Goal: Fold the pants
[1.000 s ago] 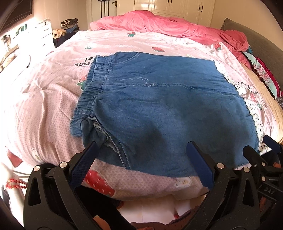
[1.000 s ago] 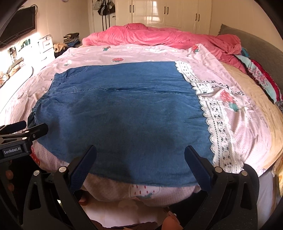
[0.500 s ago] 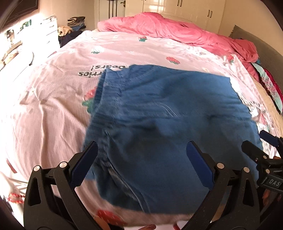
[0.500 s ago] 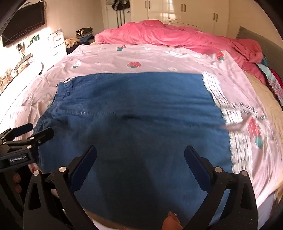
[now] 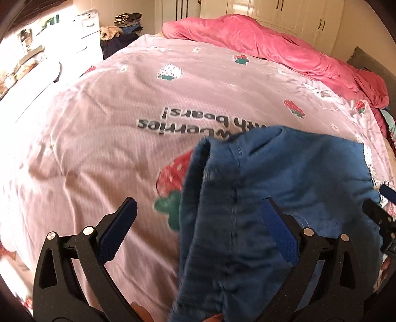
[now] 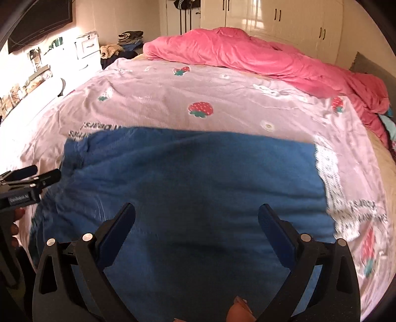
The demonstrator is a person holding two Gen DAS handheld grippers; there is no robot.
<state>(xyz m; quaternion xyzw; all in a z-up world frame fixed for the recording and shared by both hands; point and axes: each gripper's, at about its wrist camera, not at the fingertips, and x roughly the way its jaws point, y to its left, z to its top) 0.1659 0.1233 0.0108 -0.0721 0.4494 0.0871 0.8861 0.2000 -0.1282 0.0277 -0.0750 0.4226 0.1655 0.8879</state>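
Blue denim pants (image 6: 198, 178) lie flat across the pink strawberry bedsheet (image 6: 173, 99), waistband to the left. My right gripper (image 6: 196, 220) is open and hovers low over the middle of the pants, nothing between its fingers. In the left wrist view the pants (image 5: 284, 173) fill the lower right, and their bunched waistband edge (image 5: 198, 168) runs down between the fingers. My left gripper (image 5: 199, 223) is open over that edge; its right finger (image 5: 277, 230) is above the denim, its left finger (image 5: 118, 228) above bare sheet. Motion blur hides whether either gripper touches the fabric.
A crumpled pink duvet (image 6: 247, 54) lies along the far side of the bed. White wardrobes (image 6: 272, 19) stand behind it. White drawers (image 6: 86, 49) and a clothes pile (image 6: 128, 37) stand far left. A lace trim (image 6: 329, 178) borders the sheet on the right.
Both grippers have moved forward and lower over the bed, closer to the pants. The left view has swung left, so the waistband now sits between its fingers. Both stay open.
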